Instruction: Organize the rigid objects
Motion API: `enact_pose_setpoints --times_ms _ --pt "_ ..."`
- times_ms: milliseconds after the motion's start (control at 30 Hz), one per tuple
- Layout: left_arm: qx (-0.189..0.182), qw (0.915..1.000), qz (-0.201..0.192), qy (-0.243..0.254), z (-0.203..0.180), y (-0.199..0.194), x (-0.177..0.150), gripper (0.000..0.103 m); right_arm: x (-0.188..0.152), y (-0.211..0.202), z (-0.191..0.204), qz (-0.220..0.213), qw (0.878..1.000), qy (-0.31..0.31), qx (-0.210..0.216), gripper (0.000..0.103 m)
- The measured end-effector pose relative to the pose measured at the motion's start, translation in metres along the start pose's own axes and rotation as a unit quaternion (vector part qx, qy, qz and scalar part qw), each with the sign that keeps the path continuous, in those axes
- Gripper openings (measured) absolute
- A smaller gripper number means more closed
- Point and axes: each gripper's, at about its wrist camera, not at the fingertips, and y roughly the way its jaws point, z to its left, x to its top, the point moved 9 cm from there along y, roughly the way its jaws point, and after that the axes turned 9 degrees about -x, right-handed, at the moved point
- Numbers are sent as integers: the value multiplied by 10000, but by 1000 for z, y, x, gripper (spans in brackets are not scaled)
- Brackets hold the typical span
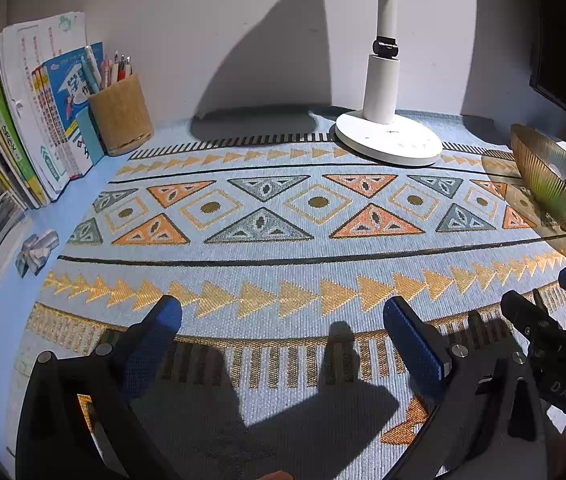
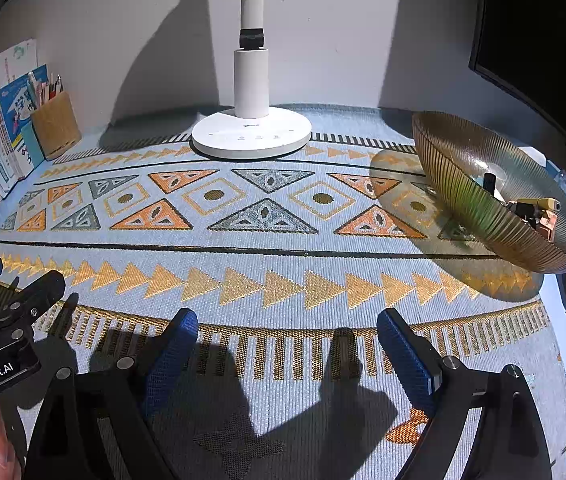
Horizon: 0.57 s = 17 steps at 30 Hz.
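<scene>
In the left wrist view my left gripper [image 1: 283,320] stands open over the patterned mat [image 1: 283,240], with nothing between its blue pads. My right gripper [image 2: 287,332] is open the same way and holds nothing. The two grippers hover side by side: the right gripper [image 1: 539,290] shows at the right edge of the left view, the left gripper [image 2: 23,276] at the left edge of the right view. A ribbed amber glass bowl [image 2: 463,192] sits far right with small items [image 2: 535,208] inside. A crumpled silvery object [image 1: 37,248] lies at the mat's left edge.
A white desk lamp [image 1: 389,136] stands at the back by the wall. A wooden pen holder [image 1: 121,116] with pens and a row of books [image 1: 23,132] fill the back left corner. A dark monitor [image 2: 543,40] hangs at the right.
</scene>
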Motion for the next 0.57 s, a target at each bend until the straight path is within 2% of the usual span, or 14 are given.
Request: enact_pose_setpoints --times_ms 233,567 --pt "56 9997 -251 21 0 -9 4 101 0 0 0 3 10000 7 -5 90" --pt "27 9998 -180 70 -1 -6 4 101 0 0 0 2 10000 7 -7 90"
